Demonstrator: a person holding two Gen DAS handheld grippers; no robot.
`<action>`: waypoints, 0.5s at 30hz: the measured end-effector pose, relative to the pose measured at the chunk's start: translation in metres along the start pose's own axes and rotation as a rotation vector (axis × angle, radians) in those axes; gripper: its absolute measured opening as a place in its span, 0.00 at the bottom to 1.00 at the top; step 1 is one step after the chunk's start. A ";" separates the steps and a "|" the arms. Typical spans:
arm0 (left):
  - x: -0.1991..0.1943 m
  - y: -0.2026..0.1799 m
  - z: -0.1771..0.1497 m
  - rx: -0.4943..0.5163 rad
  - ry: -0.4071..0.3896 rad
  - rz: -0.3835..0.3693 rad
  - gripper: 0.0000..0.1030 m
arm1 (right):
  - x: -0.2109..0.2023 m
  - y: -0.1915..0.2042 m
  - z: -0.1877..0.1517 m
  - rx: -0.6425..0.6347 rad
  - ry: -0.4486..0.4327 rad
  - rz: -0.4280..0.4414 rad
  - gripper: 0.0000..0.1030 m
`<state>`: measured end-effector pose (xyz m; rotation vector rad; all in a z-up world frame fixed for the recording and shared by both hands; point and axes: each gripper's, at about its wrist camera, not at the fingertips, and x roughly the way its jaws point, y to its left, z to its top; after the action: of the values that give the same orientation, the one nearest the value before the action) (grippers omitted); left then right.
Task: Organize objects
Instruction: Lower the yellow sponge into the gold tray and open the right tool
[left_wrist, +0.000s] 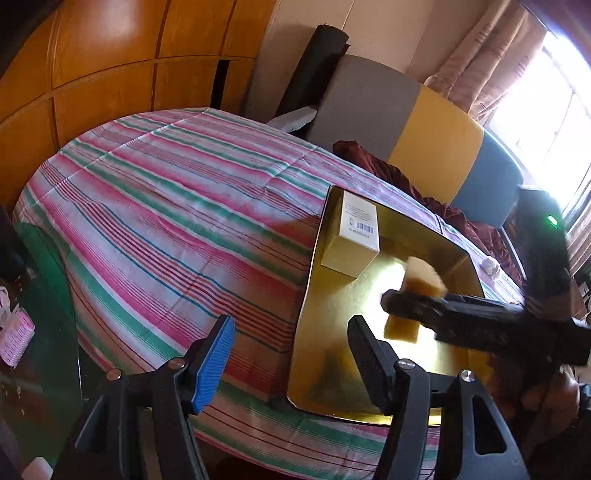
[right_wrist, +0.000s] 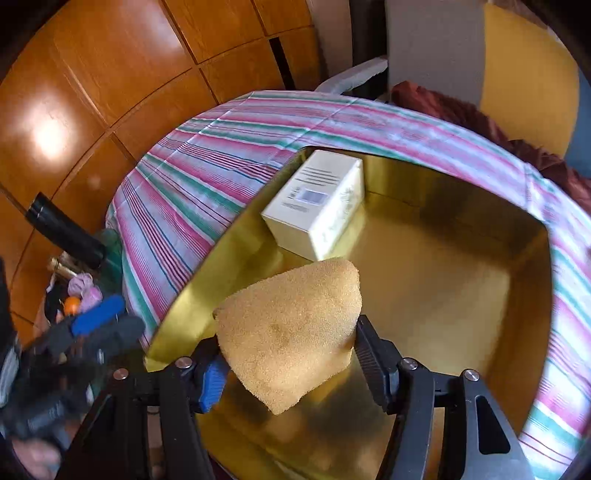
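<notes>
Sponge (right_wrist: 291, 332) over gold tray (right_wrist: 461, 206) w/ white box (right_wrist: 314, 206) inside.

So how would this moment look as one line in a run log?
left gripper: open, empty | right gripper: holding sponge over gold tray | white box: in tray

Wooden wardrobe (left_wrist: 92, 66), curtain (left_wrist: 491, 62), maroon cloth (left_wrist: 406, 177), rolled black mat (left_wrist: 314, 70)
</notes>
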<state>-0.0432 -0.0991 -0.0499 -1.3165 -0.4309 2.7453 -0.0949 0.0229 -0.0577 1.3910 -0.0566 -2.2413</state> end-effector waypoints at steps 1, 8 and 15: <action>0.000 0.001 0.000 -0.004 0.002 0.000 0.62 | 0.007 0.001 0.004 0.014 0.007 0.015 0.69; 0.005 -0.001 -0.003 0.010 0.009 0.009 0.62 | 0.011 -0.003 0.009 0.096 -0.013 0.110 0.90; 0.002 -0.012 -0.008 0.049 -0.002 0.007 0.62 | -0.014 -0.012 -0.013 0.091 -0.034 0.046 0.96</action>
<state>-0.0391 -0.0851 -0.0526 -1.3067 -0.3577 2.7448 -0.0840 0.0423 -0.0557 1.3840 -0.2030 -2.2490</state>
